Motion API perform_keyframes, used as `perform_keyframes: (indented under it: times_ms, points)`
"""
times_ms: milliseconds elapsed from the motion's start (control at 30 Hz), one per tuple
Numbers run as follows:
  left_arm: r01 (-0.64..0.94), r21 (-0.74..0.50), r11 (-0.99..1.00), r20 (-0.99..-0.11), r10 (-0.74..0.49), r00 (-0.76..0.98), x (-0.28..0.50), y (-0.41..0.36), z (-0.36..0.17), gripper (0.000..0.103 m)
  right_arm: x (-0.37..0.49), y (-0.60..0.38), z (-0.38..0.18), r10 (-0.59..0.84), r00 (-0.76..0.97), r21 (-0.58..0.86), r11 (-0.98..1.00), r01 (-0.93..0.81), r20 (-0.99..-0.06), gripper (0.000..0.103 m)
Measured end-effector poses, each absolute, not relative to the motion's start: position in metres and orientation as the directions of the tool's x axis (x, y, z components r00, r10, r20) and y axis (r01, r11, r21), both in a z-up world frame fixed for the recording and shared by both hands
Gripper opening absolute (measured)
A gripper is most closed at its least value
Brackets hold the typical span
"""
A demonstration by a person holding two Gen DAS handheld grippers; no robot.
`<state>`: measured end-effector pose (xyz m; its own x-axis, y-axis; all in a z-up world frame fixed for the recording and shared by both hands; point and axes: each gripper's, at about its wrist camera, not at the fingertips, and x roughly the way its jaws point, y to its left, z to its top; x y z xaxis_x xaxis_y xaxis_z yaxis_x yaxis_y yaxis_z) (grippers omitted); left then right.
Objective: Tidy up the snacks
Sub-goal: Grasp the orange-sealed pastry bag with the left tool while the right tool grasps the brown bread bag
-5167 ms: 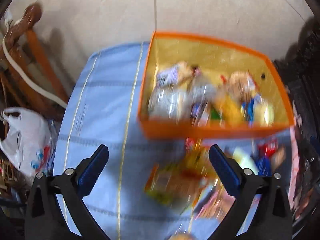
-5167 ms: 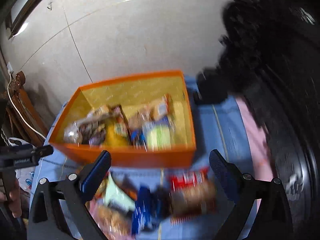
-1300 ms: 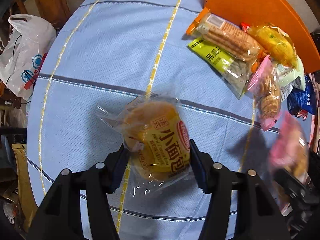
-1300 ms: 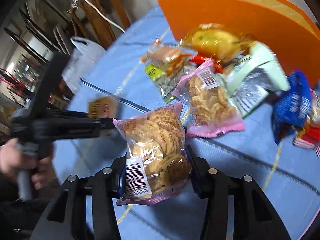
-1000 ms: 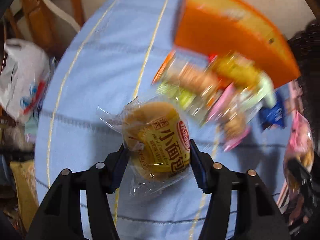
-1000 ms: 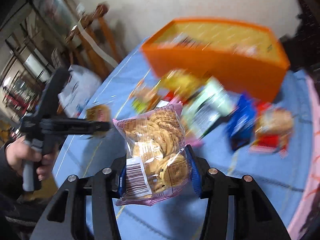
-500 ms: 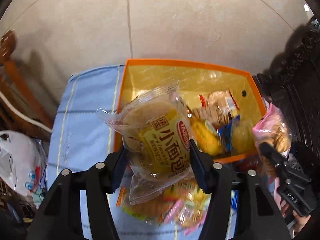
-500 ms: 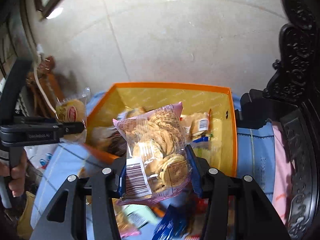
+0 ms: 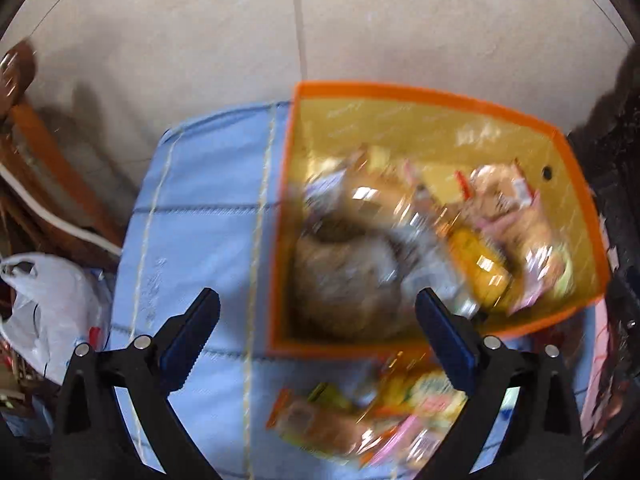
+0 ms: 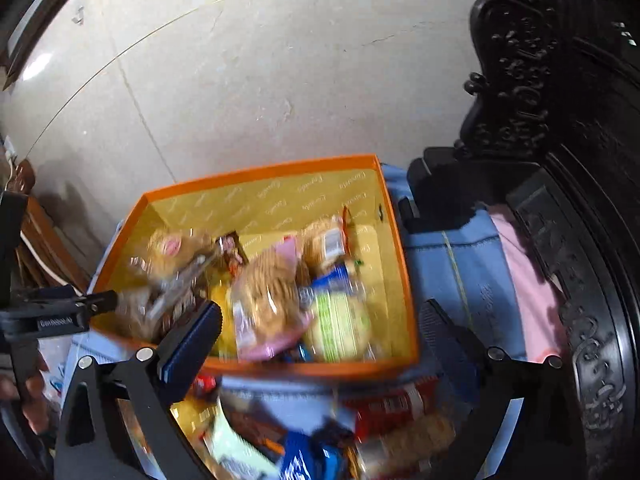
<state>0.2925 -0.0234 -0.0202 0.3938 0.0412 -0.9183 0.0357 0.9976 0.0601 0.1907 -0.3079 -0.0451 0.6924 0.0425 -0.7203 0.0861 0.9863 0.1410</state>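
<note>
- Snacks in packets fill the orange box (image 10: 408, 280), which stands on the blue tablecloth (image 9: 208, 200) close to the tiled wall (image 10: 280, 80).
- In the right wrist view, the pink cookie bag (image 10: 268, 300) lies in the middle of the box, on top of other packets, with a green-and-white packet (image 10: 340, 320) just beside it.
- The bread bun packet (image 10: 168, 252) lies near the left wall of the box; in the left wrist view a large brown blur sits in this corner (probably the same bun, but the blur is too strong to be sure).
- The left gripper (image 9: 316, 320) has its jaws wide apart, with nothing between them; it hangs over the near left part of the box.
- The right gripper (image 10: 324, 328) also has its jaws spread wide and holds nothing; it is above the near rim of the box.
- More packets (image 10: 320, 432) lie on the cloth in front of the box, among them a red one and a blue one.
- A white plastic bag (image 9: 48, 304) is beside the table, on the left.
</note>
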Motion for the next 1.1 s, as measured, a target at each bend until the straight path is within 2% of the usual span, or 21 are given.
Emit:
perform_keyframes:
  times_ms: [133,367,600,767,933,1100]
  points:
    - [-0.013,0.03,0.999,-0.938,0.032,0.344,0.258,0.001,-0.034,0.097,0.153,-0.313,-0.049,0.028,0.709,0.149,0.983,0.11,-0.705,0.1]
    - [-0.081,-0.006,0.997,-0.979,0.011,0.203,0.205,0.019,-0.08,0.097,0.103,-0.32,-0.067,0.037,0.648,0.152,0.981,0.123,-0.761,0.1]
    - [-0.138,-0.005,0.99,-0.988,0.016,0.156,0.172,0.025,-0.097,0.097,0.066,-0.346,-0.101,0.007,0.558,0.135,0.973,0.188,-0.83,0.1]
    - [-0.13,0.006,0.991,-0.994,0.019,0.105,0.155,0.027,-0.112,0.097,0.067,-0.357,-0.115,-0.055,0.508,0.087,0.964,0.251,-0.859,0.1]
    - [-0.152,0.01,0.988,-0.995,0.026,0.097,0.152,0.036,-0.115,0.097,0.087,-0.376,-0.12,-0.047,0.493,0.167,0.91,0.381,-0.869,0.1]
    - [-0.191,0.008,0.982,-0.992,0.032,0.123,0.17,0.048,-0.109,0.097,0.134,-0.374,-0.121,-0.085,0.479,0.144,0.895,0.422,-0.874,0.1]
